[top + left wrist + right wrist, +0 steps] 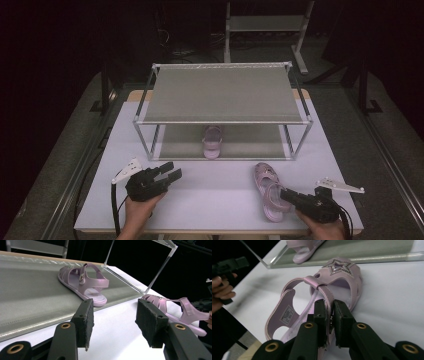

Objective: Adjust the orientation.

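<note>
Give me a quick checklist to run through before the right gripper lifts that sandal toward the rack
1. Right gripper shut on the strap of the sandal on the table: ok.
2. Grip firm enough to lift: cannot tell.
3. Left gripper open, holding nothing, apart from that sandal: ok.
4. Free room on the lower shelf beside the other sandal: ok.
5. Front of the rack open, no obstacle between: ok.

On the surface point(210, 190), a rack point(222, 92) stands at the back with one sandal point(212, 141) on its lower shelf. A second sandal point(270, 191) lies before the rack, right of centre, its strap in my right claw point(286, 196); my left claw point(169, 175) sits far left.
</note>
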A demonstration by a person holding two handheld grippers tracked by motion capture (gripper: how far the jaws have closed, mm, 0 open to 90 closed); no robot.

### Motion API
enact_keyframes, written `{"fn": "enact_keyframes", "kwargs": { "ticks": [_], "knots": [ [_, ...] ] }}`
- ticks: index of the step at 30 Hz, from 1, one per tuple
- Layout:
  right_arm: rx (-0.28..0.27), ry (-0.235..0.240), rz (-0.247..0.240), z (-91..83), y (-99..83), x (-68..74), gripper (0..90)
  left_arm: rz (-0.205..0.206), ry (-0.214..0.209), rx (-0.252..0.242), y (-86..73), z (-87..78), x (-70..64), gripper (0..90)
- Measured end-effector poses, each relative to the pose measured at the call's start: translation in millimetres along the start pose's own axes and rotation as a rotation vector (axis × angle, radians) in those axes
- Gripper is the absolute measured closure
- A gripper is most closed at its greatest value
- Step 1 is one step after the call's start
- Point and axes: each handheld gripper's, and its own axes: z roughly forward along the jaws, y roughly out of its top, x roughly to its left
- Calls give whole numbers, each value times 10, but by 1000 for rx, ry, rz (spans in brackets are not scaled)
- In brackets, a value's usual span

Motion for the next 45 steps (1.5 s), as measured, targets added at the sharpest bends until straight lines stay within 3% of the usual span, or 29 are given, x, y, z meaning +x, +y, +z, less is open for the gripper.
{"fn": "enact_keyframes", "kwargs": {
  "ticks": [17,45],
  "knots": [
    [-68,108,61,37,61,70,821,3,-8,-1,11,0,-8,463],
    [-86,139,56,345,277,186,821,-3,-12,-15,32,-55,-30,322]
  ]
}}
